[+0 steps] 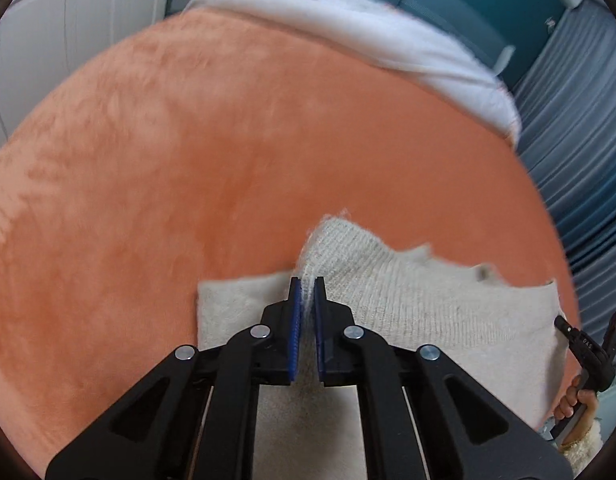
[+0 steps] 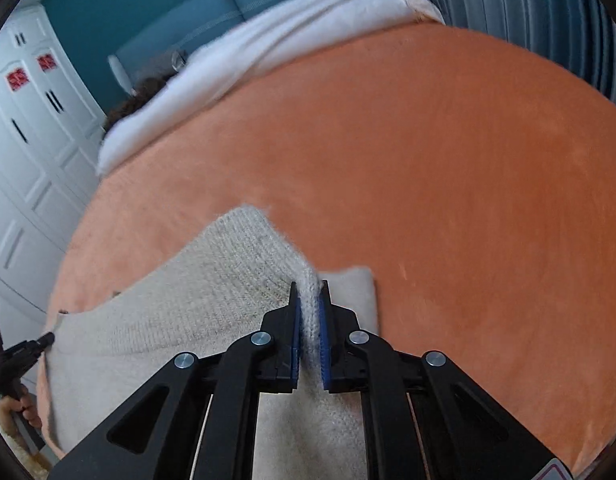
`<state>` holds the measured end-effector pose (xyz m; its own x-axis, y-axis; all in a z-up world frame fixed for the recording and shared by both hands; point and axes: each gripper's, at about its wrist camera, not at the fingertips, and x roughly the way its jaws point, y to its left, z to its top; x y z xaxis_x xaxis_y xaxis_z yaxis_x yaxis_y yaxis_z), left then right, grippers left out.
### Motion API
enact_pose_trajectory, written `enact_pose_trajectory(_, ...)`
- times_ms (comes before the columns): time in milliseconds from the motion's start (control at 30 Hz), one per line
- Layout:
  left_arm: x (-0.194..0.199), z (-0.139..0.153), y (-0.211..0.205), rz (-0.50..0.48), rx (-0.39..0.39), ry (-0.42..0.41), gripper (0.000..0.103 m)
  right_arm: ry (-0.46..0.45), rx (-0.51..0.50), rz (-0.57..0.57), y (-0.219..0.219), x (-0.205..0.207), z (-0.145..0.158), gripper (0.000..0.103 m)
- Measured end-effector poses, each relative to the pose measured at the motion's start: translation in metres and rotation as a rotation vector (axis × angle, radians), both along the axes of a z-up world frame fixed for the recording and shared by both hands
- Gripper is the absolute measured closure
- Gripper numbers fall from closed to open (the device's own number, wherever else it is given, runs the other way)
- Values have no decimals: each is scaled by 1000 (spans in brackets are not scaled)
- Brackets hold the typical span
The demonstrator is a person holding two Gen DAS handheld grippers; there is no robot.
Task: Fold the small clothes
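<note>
Pinching a raised fold of the cream knit sweater [image 1: 408, 300] each, left gripper [image 1: 307, 286] and right gripper [image 2: 308, 290] span its width, bare orange blanket [image 1: 188, 160] lying toward twelve o'clock.

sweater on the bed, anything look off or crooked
Nothing looks damaged or spilled. The cream sweater lies on the orange blanket, partly folded, with a ridge of knit pinched up in each tool, left and right. Its top edge runs uneven and bunched between the two grips, as expected mid-fold.
</note>
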<state>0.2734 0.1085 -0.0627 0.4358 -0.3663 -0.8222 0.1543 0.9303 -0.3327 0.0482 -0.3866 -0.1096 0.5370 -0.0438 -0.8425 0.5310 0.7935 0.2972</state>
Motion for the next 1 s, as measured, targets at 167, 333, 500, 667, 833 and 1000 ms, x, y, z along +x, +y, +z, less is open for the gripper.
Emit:
enact_pose_trajectory(167,-1,-25,-5,11,43,19,97,49,-5,-17,7,1,-20,94)
enact_pose_trajectory(333,-30,32,-11,13,73,-103,88,-101,-173,59,52,-10,48,86)
enact_pose_trajectory(500,-90,56,-51,-55,-56,-132,62,-157,5,317,157,-4,52,86)
enact_pose_trajectory(667,-129,3,-103,-185,35,-4,62,-66,41,470,226,-3,12,91)
enact_pose_trajectory(833,-129,-5,-63,-138,72,-8,64,-1,20,208,128,-46,8,99)
enact_pose_trajectory(1000,-127,-12,0,-26,122,4,68,37,28,-16,33,-122,1,103)
